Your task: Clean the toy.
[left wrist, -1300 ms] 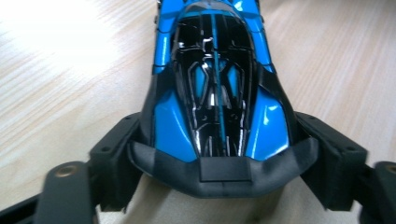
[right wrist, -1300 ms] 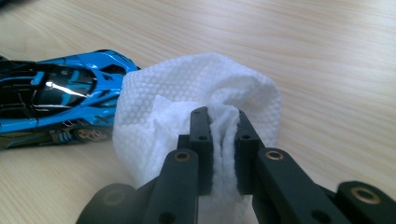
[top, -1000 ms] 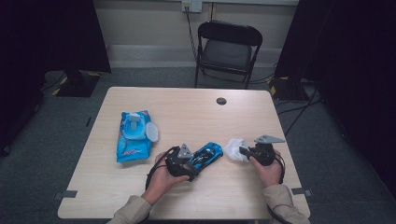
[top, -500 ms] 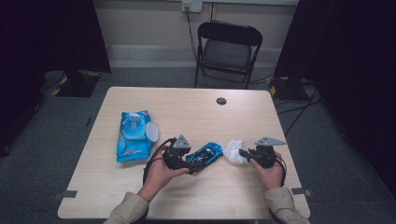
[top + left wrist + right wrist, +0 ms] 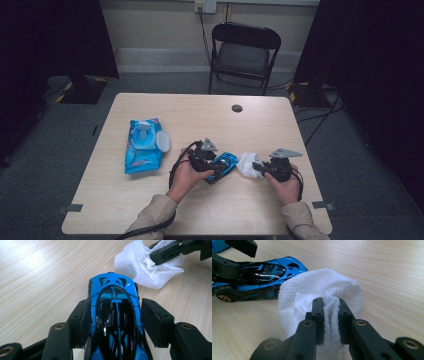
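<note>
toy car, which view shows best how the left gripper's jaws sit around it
The left gripper view: the blue toy car lies between the left gripper's closing jaws, one pad touching, the other with a gap. The right gripper view gives its side. The high view has it small.

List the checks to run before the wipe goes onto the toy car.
1. Wipe clamped in right gripper: ok.
2. Toy car between the jaws of the left gripper, which have just been closing: ok.
3. Both left pads pressing the car: not ok, a gap shows at one pad.
4. Wipe touching the car: cannot tell.
5. Wipes pack away from both grippers: ok.
</note>
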